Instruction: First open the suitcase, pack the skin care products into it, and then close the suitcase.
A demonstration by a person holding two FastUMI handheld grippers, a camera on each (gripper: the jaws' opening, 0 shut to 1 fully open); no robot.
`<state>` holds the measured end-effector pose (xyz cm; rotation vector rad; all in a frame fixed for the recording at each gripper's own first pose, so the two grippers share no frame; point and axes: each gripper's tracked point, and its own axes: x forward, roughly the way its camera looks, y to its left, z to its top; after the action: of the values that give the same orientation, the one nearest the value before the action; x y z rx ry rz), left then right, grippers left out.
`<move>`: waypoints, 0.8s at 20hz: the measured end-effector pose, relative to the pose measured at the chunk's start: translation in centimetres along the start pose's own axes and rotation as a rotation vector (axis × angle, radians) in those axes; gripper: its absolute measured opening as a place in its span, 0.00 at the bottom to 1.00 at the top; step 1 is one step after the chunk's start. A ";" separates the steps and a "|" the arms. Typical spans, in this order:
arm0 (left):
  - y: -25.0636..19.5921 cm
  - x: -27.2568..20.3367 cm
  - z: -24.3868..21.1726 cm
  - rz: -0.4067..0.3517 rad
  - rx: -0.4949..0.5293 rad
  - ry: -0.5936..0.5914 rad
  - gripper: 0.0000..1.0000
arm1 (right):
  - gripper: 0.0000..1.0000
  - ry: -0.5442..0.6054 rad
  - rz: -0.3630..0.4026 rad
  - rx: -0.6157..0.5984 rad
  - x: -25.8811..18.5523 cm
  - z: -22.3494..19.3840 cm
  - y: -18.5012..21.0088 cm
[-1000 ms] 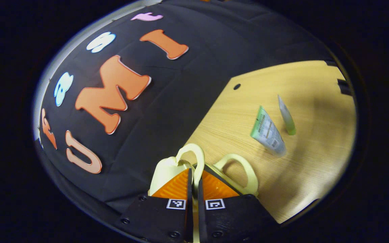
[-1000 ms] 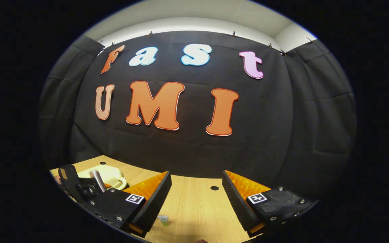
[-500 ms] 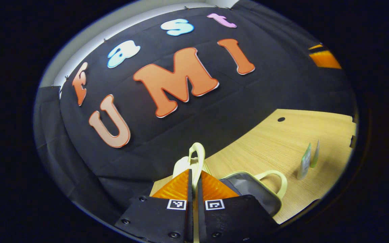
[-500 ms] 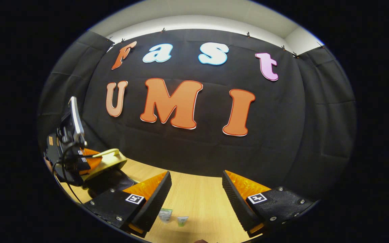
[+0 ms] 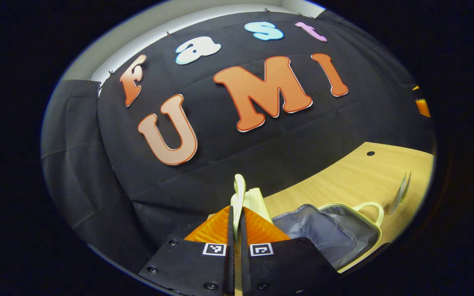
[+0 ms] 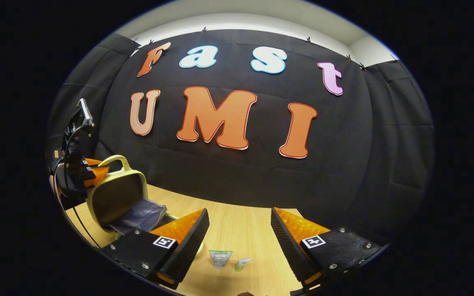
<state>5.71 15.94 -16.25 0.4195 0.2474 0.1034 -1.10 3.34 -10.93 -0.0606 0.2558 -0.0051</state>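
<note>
A pale yellow suitcase (image 6: pixel 115 195) stands open at the left of the wooden table (image 6: pixel 237 224), its lid raised and grey lining (image 6: pixel 140 216) showing. My left gripper (image 5: pixel 237 213) is shut on the lid's handle (image 5: pixel 239 193). It also appears in the right gripper view, where the left gripper (image 6: pixel 87 174) holds that handle (image 6: pixel 115 161) up. The lower half of the suitcase (image 5: pixel 331 234) lies open with its own handle (image 5: pixel 370 207). My right gripper (image 6: pixel 239 230) hangs open above the table. Two skin care tubes lie below it, a green-and-white one (image 6: pixel 220 257) and a smaller green one (image 6: pixel 242 263). In the left gripper view the tubes (image 5: pixel 401 190) show edge-on.
The table has a small round hole (image 5: pixel 370 153) near its back edge. Black cloth walls close the booth behind and at both sides. Bare wood lies between the suitcase and the tubes.
My left gripper has lifted the lid by its handle, swinging the suitcase from nearly closed to wide open. The right gripper has stayed open, its view drifting slightly so the tubes show more.
</note>
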 end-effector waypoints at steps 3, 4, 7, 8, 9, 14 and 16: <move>3.3 0.9 -2.4 0.018 -0.010 0.024 0.07 | 0.95 0.016 -0.014 0.016 -0.1 -0.1 1.6; 4.5 1.2 -3.4 0.024 -0.015 0.037 0.06 | 0.95 0.022 -0.016 0.021 -0.2 -0.2 1.9; 7.7 2.2 -6.8 0.060 -0.008 0.086 0.07 | 0.95 0.053 -0.024 0.040 -0.3 -1.0 2.9; 8.7 2.3 -8.0 0.079 -0.002 0.108 0.07 | 0.96 0.061 -0.027 0.046 -0.5 -1.2 3.3; 9.7 2.5 -9.4 0.087 0.000 0.132 0.07 | 0.95 0.067 -0.030 0.049 -0.8 -1.5 3.3; 12.4 3.8 -16.8 0.128 0.033 0.258 0.07 | 0.95 0.099 -0.054 0.046 -1.5 -2.3 2.9; 12.7 4.3 -19.7 0.133 0.046 0.306 0.07 | 0.95 0.106 -0.059 0.050 -1.7 -2.5 2.9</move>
<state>4.14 35.84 -29.30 0.4657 0.5235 0.2935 -3.40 6.08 -13.06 -0.0183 0.3592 -0.0734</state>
